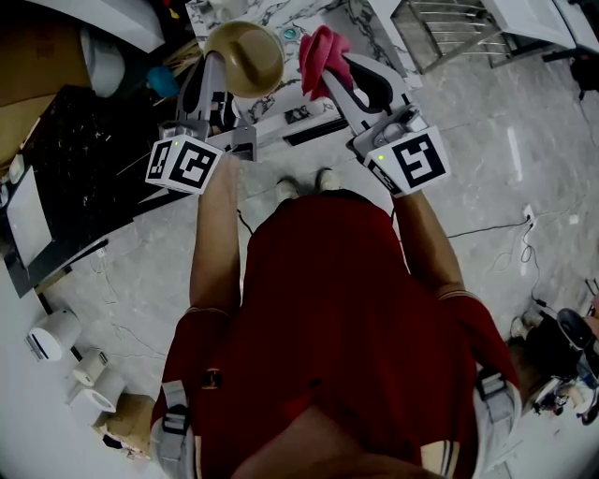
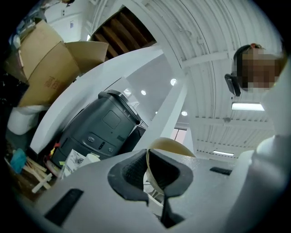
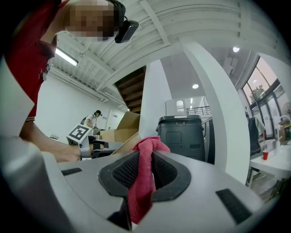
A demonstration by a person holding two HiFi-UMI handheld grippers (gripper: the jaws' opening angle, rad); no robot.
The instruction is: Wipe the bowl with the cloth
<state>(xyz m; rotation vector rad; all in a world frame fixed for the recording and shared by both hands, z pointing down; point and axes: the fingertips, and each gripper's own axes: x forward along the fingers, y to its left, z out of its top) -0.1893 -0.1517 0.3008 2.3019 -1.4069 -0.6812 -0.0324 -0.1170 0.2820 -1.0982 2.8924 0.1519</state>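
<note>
A tan bowl (image 1: 245,56) is held up in the air by its rim, with my left gripper (image 1: 217,58) shut on it; in the left gripper view the bowl's rim (image 2: 150,169) runs between the dark pads. My right gripper (image 1: 328,75) is shut on a red cloth (image 1: 321,54), which bunches above the jaws. In the right gripper view the cloth (image 3: 143,182) hangs down between the pads. Bowl and cloth are side by side, a small gap apart, both lifted in front of the person.
A marble-topped table (image 1: 281,19) lies ahead below the grippers. A black mat (image 1: 84,168) and cardboard boxes (image 2: 45,68) are at the left, a dark grey bin (image 2: 100,127) beyond. A wire rack (image 1: 449,28) stands at the upper right. Cables cross the floor (image 1: 505,224).
</note>
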